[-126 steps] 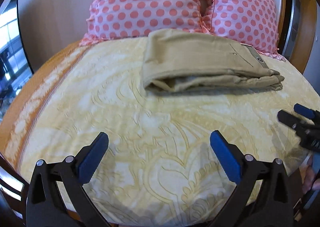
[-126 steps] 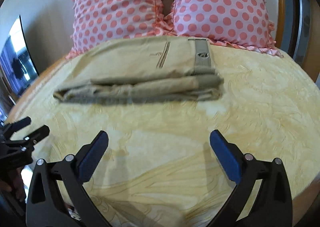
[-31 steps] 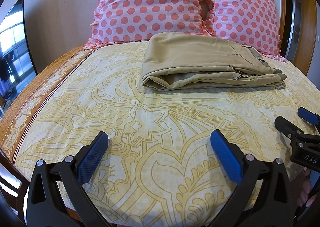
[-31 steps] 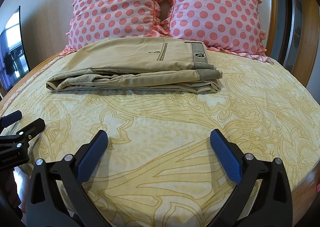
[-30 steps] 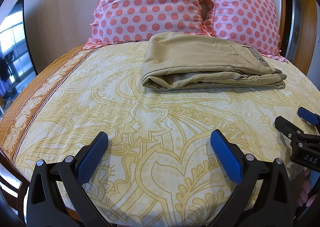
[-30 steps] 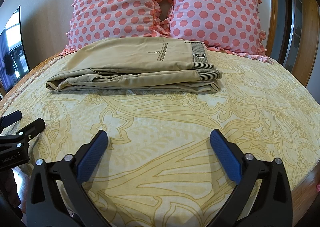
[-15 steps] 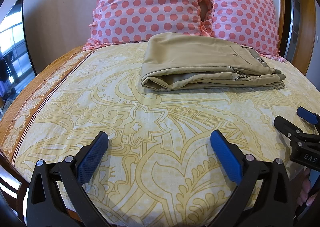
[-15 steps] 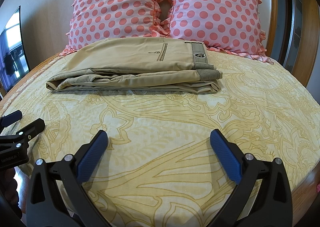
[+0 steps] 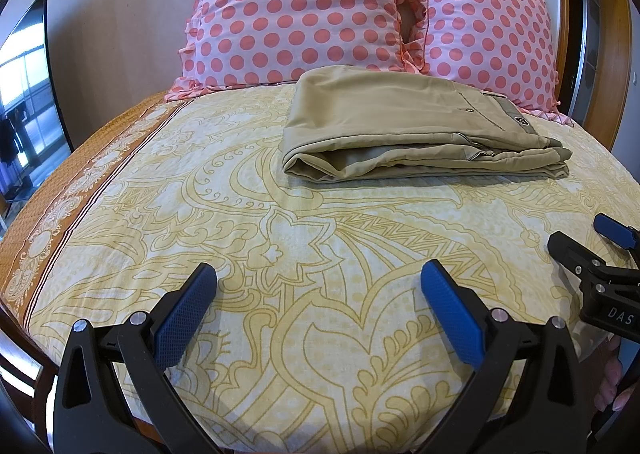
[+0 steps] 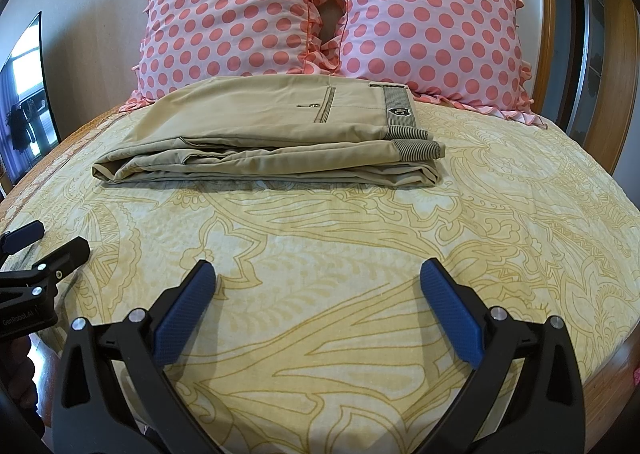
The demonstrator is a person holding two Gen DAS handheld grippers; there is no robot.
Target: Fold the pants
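Khaki pants (image 9: pixel 408 134) lie folded in a flat stack on the yellow patterned bedspread (image 9: pixel 280 246), just in front of the pillows; they also show in the right wrist view (image 10: pixel 272 138), waistband to the right. My left gripper (image 9: pixel 318 286) is open and empty, low over the bed's near part, well short of the pants. My right gripper (image 10: pixel 318 286) is open and empty, also well short of them. Each gripper shows at the edge of the other's view: the right one (image 9: pixel 576 238) and the left one (image 10: pixel 44 242).
Two pink polka-dot pillows (image 9: pixel 296 10) (image 10: pixel 432 22) stand against the wooden headboard (image 10: pixel 548 14) behind the pants. A dark screen (image 9: pixel 28 94) is at the left wall. The bed's orange border (image 9: pixel 60 190) runs along the left edge.
Both grippers stay open and nearly still over the last second. Since 4.2 s ago the views have steadied and sit slightly farther back from the pants.
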